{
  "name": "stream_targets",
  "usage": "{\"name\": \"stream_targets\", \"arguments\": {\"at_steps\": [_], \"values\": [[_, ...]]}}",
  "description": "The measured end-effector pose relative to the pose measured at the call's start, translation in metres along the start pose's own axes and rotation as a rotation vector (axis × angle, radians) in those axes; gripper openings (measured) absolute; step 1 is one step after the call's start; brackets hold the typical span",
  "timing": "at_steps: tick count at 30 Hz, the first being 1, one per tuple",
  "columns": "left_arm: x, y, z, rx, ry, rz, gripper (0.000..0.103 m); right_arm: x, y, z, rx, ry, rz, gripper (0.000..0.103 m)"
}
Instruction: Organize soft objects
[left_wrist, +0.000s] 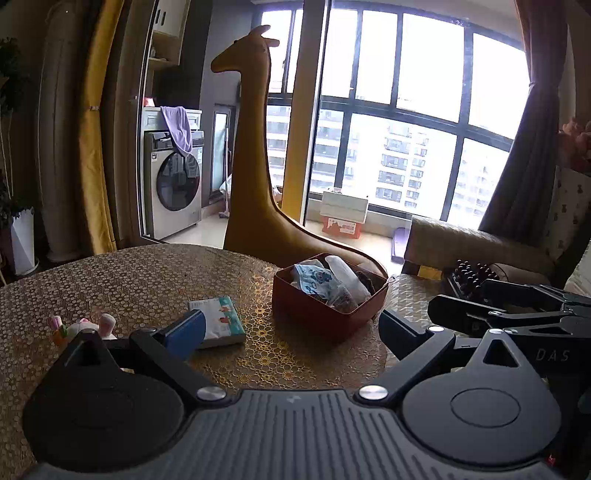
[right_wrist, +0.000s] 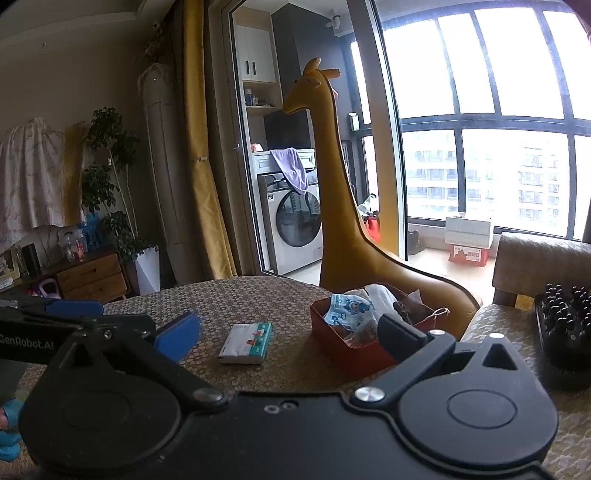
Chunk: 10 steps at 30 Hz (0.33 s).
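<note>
**Soft things on the round table**

A small pack of tissues (left_wrist: 218, 322) lies flat on the table (left_wrist: 129, 280). It sits just to the left of a red box (left_wrist: 325, 314), not touching it. The red box is already full of soft things: a blue and white packet with a cartoon on it (left_wrist: 314, 280) and a white rolled bundle (left_wrist: 347, 275) stick up over the rim. A little pink and white plush toy (left_wrist: 86, 326) lies at the left edge of the table, well apart from the box.

The left gripper (left_wrist: 291, 332) is up over the table with its two fingers spread wide and nothing between them. The right gripper (right_wrist: 288, 338) is spread wide too, and it holds nothing. Its blue pad (right_wrist: 179, 334) is near the tissue pack but not on it.

Behind the table stands a big yellow giraffe (left_wrist: 255, 147). Farther back there is a washing machine (left_wrist: 173, 188) with a purple towel (left_wrist: 179, 127) hanging over it.
</note>
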<state>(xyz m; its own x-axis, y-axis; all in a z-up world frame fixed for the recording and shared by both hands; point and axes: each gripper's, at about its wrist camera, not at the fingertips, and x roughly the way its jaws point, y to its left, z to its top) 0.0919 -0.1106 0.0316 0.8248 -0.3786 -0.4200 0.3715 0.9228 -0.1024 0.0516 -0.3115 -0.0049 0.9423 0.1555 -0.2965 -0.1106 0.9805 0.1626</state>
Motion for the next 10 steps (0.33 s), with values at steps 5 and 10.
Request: {"name": "stream_targets", "arguments": {"at_steps": [5,10], "values": [[-0.0001,0.0019,-0.0011,-0.004,0.002,0.006,0.101,0.0018,-0.0007,0.0003,0.002,0.005,0.0,0.103],[0.0013,0.007,-0.001,-0.035,0.019,-0.011,0.101,0.0034,0.0007,-0.0002,0.0,0.01,0.001,0.103]]}}
